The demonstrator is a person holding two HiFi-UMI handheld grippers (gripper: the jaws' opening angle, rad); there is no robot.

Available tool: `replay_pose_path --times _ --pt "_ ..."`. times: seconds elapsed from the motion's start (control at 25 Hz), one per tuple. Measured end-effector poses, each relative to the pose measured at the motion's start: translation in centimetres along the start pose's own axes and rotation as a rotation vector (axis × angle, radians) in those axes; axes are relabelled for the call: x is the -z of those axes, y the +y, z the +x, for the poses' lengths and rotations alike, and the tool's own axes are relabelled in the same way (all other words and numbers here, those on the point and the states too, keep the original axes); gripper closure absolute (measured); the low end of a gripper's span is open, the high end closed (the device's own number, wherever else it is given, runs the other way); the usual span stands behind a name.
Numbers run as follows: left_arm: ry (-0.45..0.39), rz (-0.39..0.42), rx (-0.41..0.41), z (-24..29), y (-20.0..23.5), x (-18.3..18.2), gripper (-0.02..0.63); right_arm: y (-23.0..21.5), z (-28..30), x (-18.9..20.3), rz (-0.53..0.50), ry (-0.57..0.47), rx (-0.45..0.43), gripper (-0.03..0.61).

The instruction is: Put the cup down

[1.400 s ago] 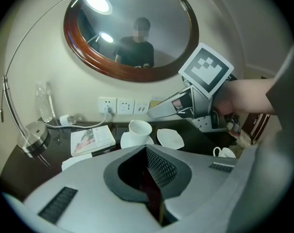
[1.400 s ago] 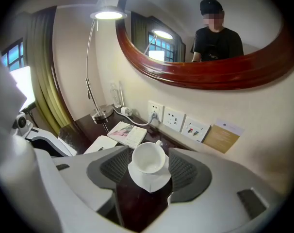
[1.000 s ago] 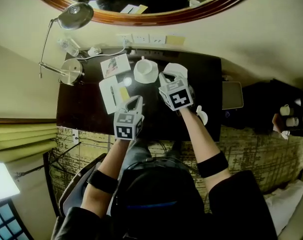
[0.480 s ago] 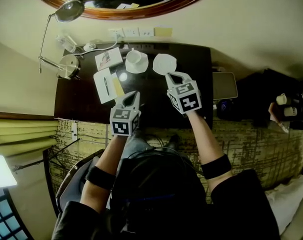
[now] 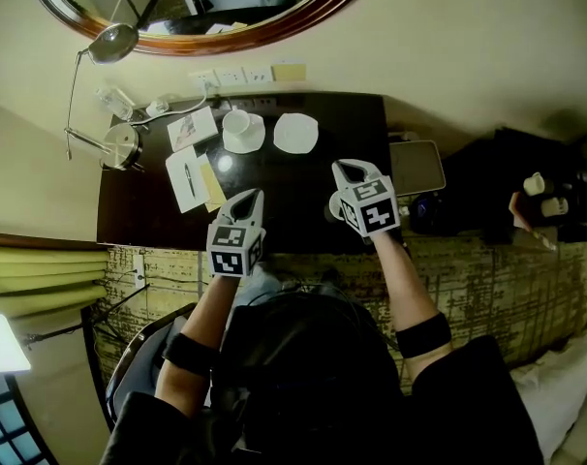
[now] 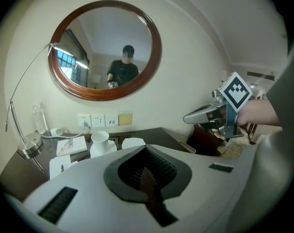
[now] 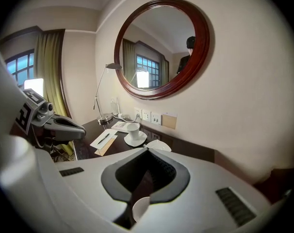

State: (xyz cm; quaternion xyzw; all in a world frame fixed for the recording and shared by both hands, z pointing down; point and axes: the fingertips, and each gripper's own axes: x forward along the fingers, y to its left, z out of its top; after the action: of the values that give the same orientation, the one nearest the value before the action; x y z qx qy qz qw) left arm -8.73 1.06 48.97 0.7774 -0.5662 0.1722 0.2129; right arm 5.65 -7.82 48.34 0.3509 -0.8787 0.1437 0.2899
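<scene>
A white cup (image 5: 236, 122) stands upright on its saucer (image 5: 245, 141) at the back of the dark desk (image 5: 303, 192), with a second white saucer (image 5: 295, 133) just to its right. Both are free of any gripper. My left gripper (image 5: 246, 200) hangs over the desk's front middle, shut and holding nothing. My right gripper (image 5: 347, 170) is further right, also shut and holding nothing. The left gripper view shows the cup (image 6: 99, 138) far ahead of the closed jaws. In the right gripper view the cup (image 7: 133, 129) sits ahead, and a small white round thing (image 7: 139, 208) shows under the jaws.
A desk lamp (image 5: 122, 144), a clear bottle (image 5: 112, 99), a card (image 5: 193, 127) and notepaper with a pen (image 5: 188, 177) fill the desk's left end. Wall sockets (image 5: 231, 76) and a round mirror (image 5: 206, 37) are behind. A grey tray (image 5: 417, 167) lies right of the desk.
Both grippers have drawn back from the cup and saucers toward the desk's front edge. The right one has also shifted right, away from the bare saucer. Cup and saucers stay put.
</scene>
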Motion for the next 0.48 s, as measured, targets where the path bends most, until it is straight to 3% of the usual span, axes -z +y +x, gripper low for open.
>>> replay_pose_path --times 0.48 --pt "0.068 0.069 0.070 2.9 -3.9 0.0 0.606 -3.8 -1.5 3.5 0.058 0.036 0.025 0.578"
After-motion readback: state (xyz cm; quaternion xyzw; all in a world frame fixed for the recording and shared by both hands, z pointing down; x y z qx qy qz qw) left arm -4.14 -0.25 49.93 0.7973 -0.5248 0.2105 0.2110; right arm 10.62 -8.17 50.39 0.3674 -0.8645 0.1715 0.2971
